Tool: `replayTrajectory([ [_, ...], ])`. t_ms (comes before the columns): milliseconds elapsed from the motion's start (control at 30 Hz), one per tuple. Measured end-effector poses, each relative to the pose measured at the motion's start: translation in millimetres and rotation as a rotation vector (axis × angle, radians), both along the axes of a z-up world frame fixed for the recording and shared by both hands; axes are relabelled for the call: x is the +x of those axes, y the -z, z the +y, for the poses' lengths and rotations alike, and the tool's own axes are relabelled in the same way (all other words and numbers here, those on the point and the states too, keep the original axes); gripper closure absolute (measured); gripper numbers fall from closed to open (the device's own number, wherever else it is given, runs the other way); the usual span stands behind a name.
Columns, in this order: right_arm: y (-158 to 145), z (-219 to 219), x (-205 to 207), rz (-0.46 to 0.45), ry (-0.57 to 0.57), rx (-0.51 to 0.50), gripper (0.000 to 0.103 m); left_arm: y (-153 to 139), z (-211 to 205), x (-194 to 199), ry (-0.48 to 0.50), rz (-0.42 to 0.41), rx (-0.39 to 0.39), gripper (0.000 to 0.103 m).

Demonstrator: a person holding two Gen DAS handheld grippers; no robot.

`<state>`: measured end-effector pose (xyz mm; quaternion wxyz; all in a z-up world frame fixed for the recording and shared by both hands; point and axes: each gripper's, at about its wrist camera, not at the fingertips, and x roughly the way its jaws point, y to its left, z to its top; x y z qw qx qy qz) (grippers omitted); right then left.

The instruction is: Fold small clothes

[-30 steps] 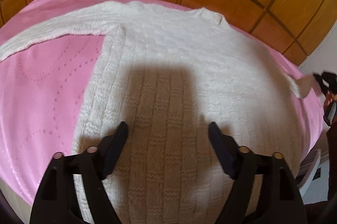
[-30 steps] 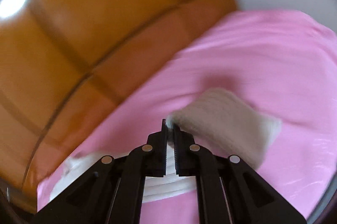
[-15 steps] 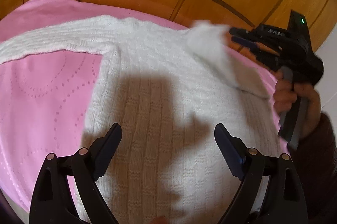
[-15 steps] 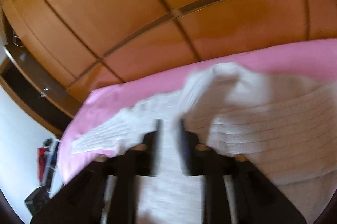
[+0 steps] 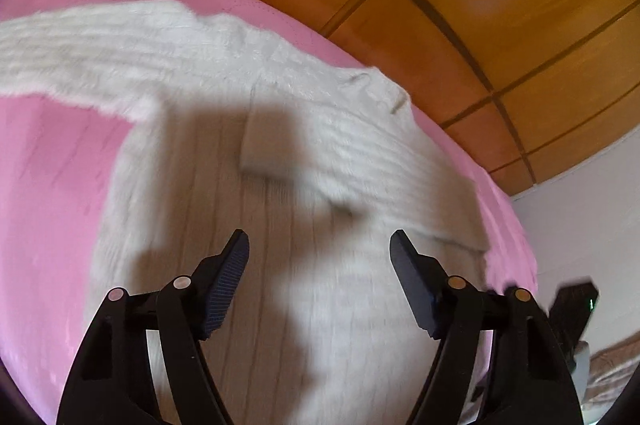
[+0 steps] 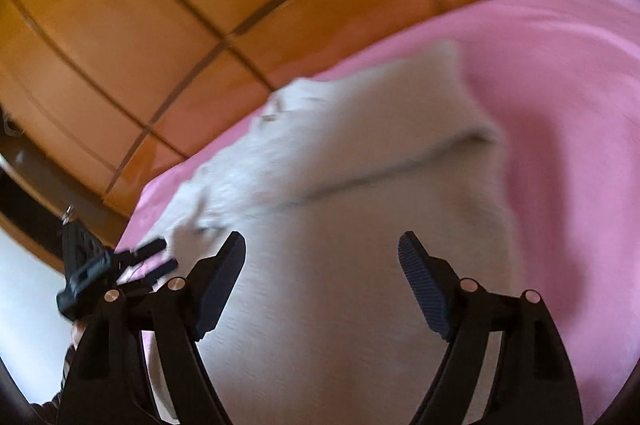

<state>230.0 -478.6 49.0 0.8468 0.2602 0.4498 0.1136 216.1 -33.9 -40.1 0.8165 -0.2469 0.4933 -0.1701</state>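
Note:
A white knit sweater (image 5: 328, 289) lies flat on a pink bedcover (image 5: 52, 185). One sleeve (image 5: 80, 65) stretches out to the left. The other sleeve (image 5: 360, 153) lies folded across the chest, its cuff (image 5: 268, 153) near the middle. My left gripper (image 5: 318, 237) hovers over the sweater's body; its jaws are closing, with only the flat knit below them and nothing pinched. In the right wrist view my right gripper (image 6: 320, 237) stands open above the blurred sweater (image 6: 352, 217), holding nothing. The left gripper (image 6: 160, 257) shows at that view's left edge.
Orange wooden wardrobe panels (image 5: 480, 5) rise right behind the bed. A pale wall (image 5: 580, 225) lies beyond the bed's right edge, where the right tool's black body (image 5: 574, 299) shows. Bare pink cover (image 6: 560, 105) spreads right of the sweater.
The right gripper carried the sleeve cuff over the sweater, opened and let it go; the sleeve now lies across the chest. That gripper has drawn back, and the left gripper has shifted sideways.

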Motion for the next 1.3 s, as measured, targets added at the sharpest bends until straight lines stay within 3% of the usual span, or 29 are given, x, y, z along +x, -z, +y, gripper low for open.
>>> replayTrajectory([
  [67, -2, -13, -8, 0.002, 0.035, -0.001, 0.024, 8, -5, 19, -0.005, 0.025, 0.003, 0.039],
  [133, -5, -27, -11, -0.008, 0.073, 0.0, 0.024, 17, -12, 39, -0.008, 0.041, 0.017, 0.056],
  [200, -10, -35, -6, -0.024, 0.095, -0.013, 0.024, 22, -18, 54, 0.005, 0.048, 0.025, 0.098],
  [267, -14, -38, 1, -0.036, 0.106, -0.034, 0.025, 15, -21, 63, -0.004, 0.018, 0.037, 0.098],
  [433, -27, -25, 33, -0.081, 0.078, -0.089, 0.026, -40, -23, 70, 0.022, -0.184, 0.041, 0.098],
  [533, -14, -8, 57, -0.044, 0.057, -0.139, 0.027, -49, -19, 76, -0.005, -0.213, 0.095, 0.098],
  [633, 12, 13, 72, 0.037, 0.038, -0.23, 0.029, -32, -15, 85, -0.041, -0.168, 0.197, 0.098],
  [733, 35, 27, 71, 0.05, 0.042, -0.349, 0.029, 0, -17, 89, -0.046, -0.076, 0.339, 0.089],
  [767, 36, 31, 69, 0.031, 0.043, -0.382, 0.028, 11, -17, 88, -0.051, -0.042, 0.396, 0.071],
  [800, 37, 35, 67, 0.016, 0.042, -0.416, 0.028, 21, -14, 85, -0.068, -0.023, 0.442, 0.06],
  [867, 40, 43, 61, -0.015, 0.035, -0.491, 0.027, 21, -4, 76, -0.087, -0.048, 0.407, 0.06],
  [967, 38, 45, 60, -0.021, 0.039, -0.508, 0.025, 11, 14, 55, -0.144, -0.07, 0.353, 0.059],
  [1067, 39, 48, 59, -0.03, 0.039, -0.524, 0.019, -2, 43, 25, -0.207, -0.126, 0.24, 0.047],
  [1100, 39, 49, 59, -0.026, 0.032, -0.531, 0.017, -4, 59, 12, -0.253, -0.133, 0.223, 0.037],
  [1233, 28, 58, 54, -0.037, 0.045, -0.574, 0.009, -3, 118, -18, -0.404, -0.101, 0.144, 0.031],
  [1300, 16, 64, 41, -0.08, 0.075, -0.537, 0.005, 2, 152, -30, -0.479, -0.079, 0.097, 0.031],
])
